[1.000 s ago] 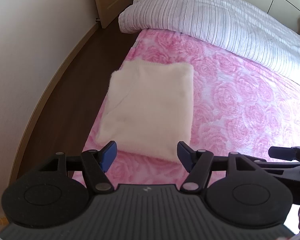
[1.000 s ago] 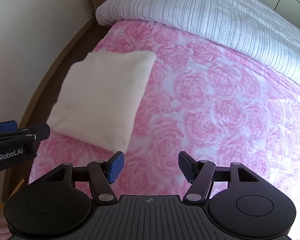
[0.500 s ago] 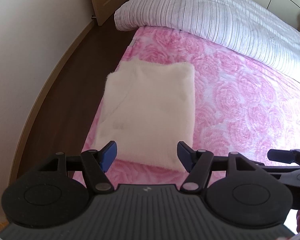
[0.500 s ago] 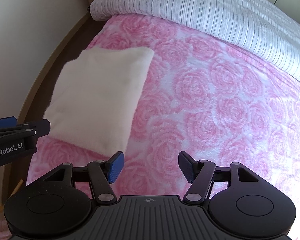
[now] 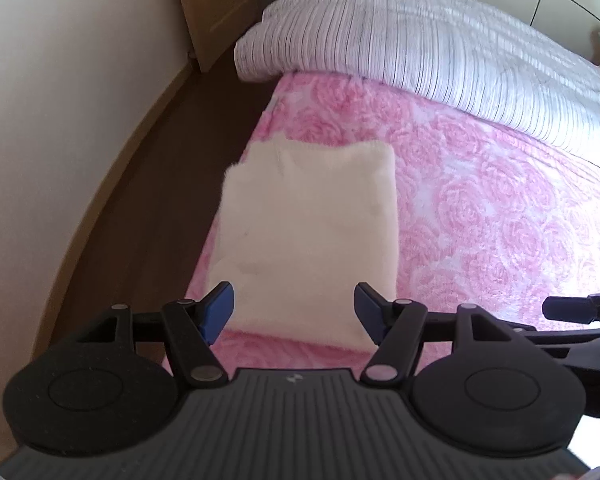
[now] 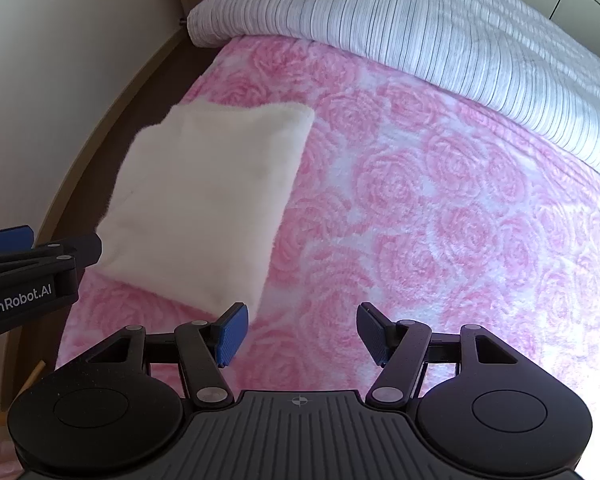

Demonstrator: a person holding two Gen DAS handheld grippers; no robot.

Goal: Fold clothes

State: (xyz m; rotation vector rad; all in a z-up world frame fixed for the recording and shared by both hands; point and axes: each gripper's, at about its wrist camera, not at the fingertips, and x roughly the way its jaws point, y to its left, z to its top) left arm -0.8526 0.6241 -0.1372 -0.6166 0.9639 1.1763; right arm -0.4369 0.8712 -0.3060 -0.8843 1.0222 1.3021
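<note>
1. We're over the bed, and the folded white fleece garment (image 5: pixel 308 236) lies flat on the pink rose-patterned blanket (image 5: pixel 500 220), near the blanket's left edge and well short of the striped duvet (image 5: pixel 420 36) beyond it.
2. Our left gripper (image 5: pixel 294 312) hangs above the garment's near edge, jaws spread wide with nothing pinched between them.
3. Our right gripper (image 6: pixel 300 330) sits just off the garment's near right corner, over bare blanket, jaws likewise apart and empty.
4. We judge this piece light, soft and floppy: thick pile, several layers, no stiffness to carry its own shape.
5. It looks grippy rather than slippery, and not fragile.
6. Best hold, we reckon: the two near corners, pinching through every layer so the stack doesn't splay.
</note>
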